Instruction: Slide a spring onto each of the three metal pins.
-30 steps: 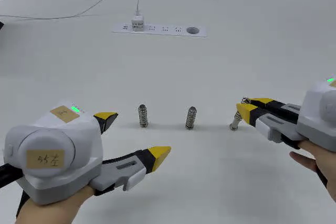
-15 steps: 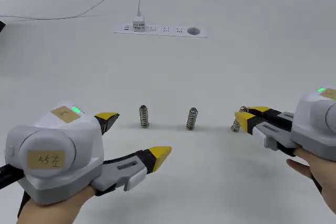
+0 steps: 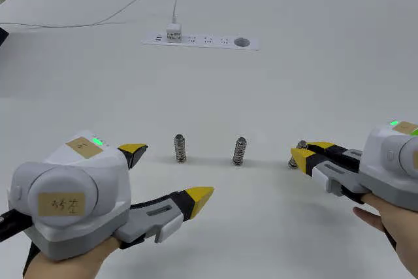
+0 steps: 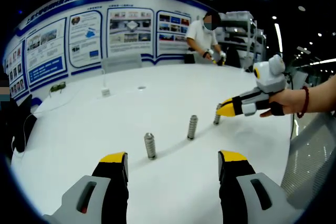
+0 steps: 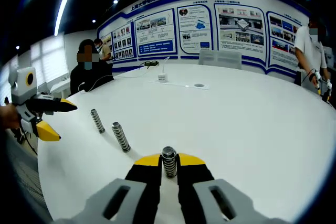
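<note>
Three short metal pins stand in a row on the white table, each with a spring on it: left spring (image 3: 179,147), middle spring (image 3: 239,151), right spring (image 5: 169,162). My right gripper (image 3: 307,152) comes in from the right with its yellow-tipped jaws shut on the right spring, which shows between them in the right gripper view. At the lower left, short of the row, my left gripper (image 3: 166,172) is held wide open with nothing between its jaws. The left gripper view looks at the row (image 4: 192,127) and the right gripper (image 4: 230,107).
A white power strip (image 3: 215,41) with a plugged-in charger and a cable lies at the far side of the table. A person (image 5: 90,72) sits at the table's edge and another person (image 4: 205,38) stands beyond it.
My right gripper has sunk a little and closed in on the right spring. That pin leaned before and now stands nearly upright. The left gripper has stayed put.
</note>
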A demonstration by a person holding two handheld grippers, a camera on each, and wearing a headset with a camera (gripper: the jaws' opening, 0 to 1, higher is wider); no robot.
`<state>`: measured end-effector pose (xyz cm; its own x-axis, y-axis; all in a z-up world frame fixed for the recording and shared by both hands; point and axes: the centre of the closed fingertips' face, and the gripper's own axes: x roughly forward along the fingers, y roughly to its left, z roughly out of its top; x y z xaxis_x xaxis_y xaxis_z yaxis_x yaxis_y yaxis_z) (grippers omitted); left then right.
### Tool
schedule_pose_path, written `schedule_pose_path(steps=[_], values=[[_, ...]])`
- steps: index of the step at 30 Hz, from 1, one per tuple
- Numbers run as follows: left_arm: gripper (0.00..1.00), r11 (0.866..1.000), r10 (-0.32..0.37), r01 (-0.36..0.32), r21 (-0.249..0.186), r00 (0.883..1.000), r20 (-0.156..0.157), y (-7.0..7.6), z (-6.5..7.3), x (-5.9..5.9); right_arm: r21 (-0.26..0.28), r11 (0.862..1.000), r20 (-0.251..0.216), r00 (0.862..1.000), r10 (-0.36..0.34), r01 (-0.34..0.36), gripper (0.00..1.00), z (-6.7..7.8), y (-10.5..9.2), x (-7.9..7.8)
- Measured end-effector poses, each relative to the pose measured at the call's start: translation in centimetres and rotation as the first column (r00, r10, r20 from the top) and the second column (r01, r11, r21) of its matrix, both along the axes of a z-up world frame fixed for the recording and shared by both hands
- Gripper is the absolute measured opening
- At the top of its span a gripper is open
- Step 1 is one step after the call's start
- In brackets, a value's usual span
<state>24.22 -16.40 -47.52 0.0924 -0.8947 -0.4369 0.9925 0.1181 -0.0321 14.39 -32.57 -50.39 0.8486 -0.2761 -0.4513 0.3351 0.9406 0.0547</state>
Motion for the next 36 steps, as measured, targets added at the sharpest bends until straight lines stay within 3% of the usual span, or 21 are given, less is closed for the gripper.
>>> schedule_pose_path(steps=[5, 11, 15, 17, 20, 22, 27, 36], values=[[0.70, 0.999, -0.005, 0.004, 0.040, 1.000, 0.017, 0.3, -0.6, 0.1, 0.016, 1.000, 0.000, 1.000, -0.003, 0.003, 0.21, 0.4, 0.3, -0.1], [0.70, 0.999, 0.001, -0.002, 0.036, 1.000, 0.021, 0.3, -0.4, 0.3, 0.030, 0.999, -0.002, 1.000, 0.013, -0.013, 0.31, 1.1, 1.0, -0.3], [0.70, 1.000, 0.002, -0.002, 0.029, 1.000, 0.012, 0.4, 0.0, 0.4, 0.038, 0.999, 0.002, 0.999, 0.036, -0.036, 0.37, 1.8, 1.9, -0.4], [0.70, 0.998, -0.007, 0.006, 0.062, 1.000, 0.013, 0.6, -0.3, 0.4, 0.049, 0.998, -0.001, 0.999, 0.046, -0.046, 0.42, 2.2, 2.3, -0.5], [0.70, 0.998, -0.010, 0.009, 0.058, 1.000, 0.006, 0.7, -0.2, 0.3, 0.076, 0.996, -0.011, 0.998, 0.057, -0.056, 0.49, 2.4, 3.0, -0.8], [0.71, 0.998, -0.009, 0.010, 0.057, 1.000, -0.016, 0.9, -0.1, 0.3, 0.063, 0.996, -0.008, 0.998, 0.069, -0.068, 0.51, 2.8, 3.4, -1.0], [0.72, 0.998, -0.015, 0.015, 0.058, 1.000, -0.007, 1.2, 0.4, 0.4, 0.061, 0.995, -0.009, 0.996, 0.083, -0.082, 0.59, 3.6, 4.2, -1.5], [0.76, 0.998, -0.005, 0.007, 0.056, 1.000, -0.025, 2.5, 1.6, 0.6, 0.057, 0.996, 0.006, 0.998, 0.069, -0.069, 0.70, 5.4, 4.9, -2.8]])
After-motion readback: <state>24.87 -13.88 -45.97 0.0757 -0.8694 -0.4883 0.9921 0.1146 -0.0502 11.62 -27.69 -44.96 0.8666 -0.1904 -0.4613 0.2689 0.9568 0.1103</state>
